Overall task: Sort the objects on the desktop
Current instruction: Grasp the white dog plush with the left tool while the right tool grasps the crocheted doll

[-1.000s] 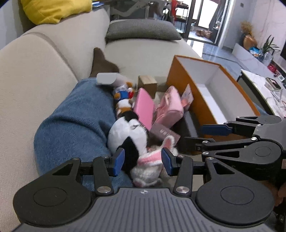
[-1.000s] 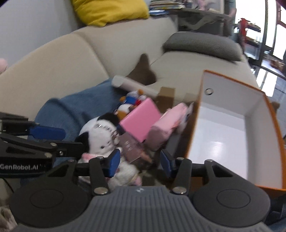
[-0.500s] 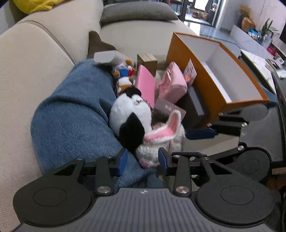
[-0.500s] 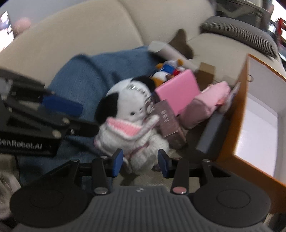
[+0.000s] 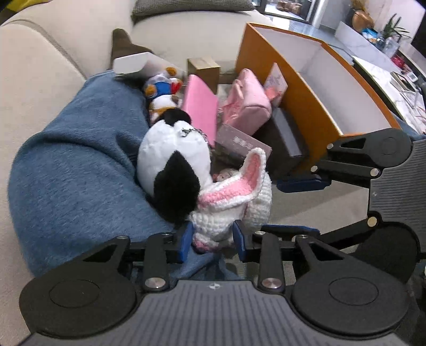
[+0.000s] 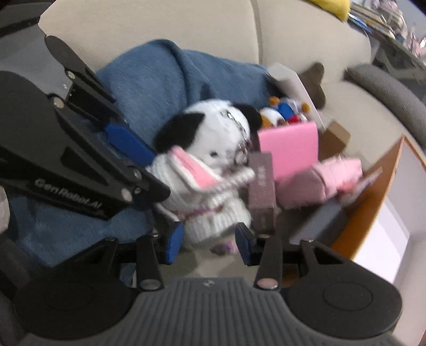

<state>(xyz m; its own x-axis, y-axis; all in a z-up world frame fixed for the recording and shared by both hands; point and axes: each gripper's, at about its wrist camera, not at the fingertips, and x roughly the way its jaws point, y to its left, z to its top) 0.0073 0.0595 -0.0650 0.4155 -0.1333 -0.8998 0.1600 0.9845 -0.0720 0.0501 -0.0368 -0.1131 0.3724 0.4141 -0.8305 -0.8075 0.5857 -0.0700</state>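
Note:
A black-and-white plush dog point(image 5: 173, 157) in a white knitted bunny outfit point(image 5: 234, 205) sits on the sofa against a blue blanket point(image 5: 74, 165). My left gripper point(image 5: 212, 241) is open, its fingers on either side of the plush's feet. My right gripper point(image 6: 209, 242) is open too, just in front of the plush point(image 6: 213, 149), and shows from the side in the left wrist view point(image 5: 300, 205). Behind the plush lie a pink book point(image 5: 199, 106), a mauve box point(image 5: 239, 143), a pink pouch point(image 5: 247, 101), a duck toy point(image 5: 162, 90) and a black box point(image 5: 287, 133).
An open orange box point(image 5: 298, 98) with a white inside stands right of the pile. A small brown carton point(image 5: 203, 68) and a white box point(image 5: 130, 62) lie farther back. Beige sofa cushions point(image 5: 40, 66) rise on the left. A grey pillow point(image 5: 191, 6) lies at the back.
Both grippers have come lower and closer to the plush dog. The right gripper has swung left to face it. The left jaws now straddle its feet.

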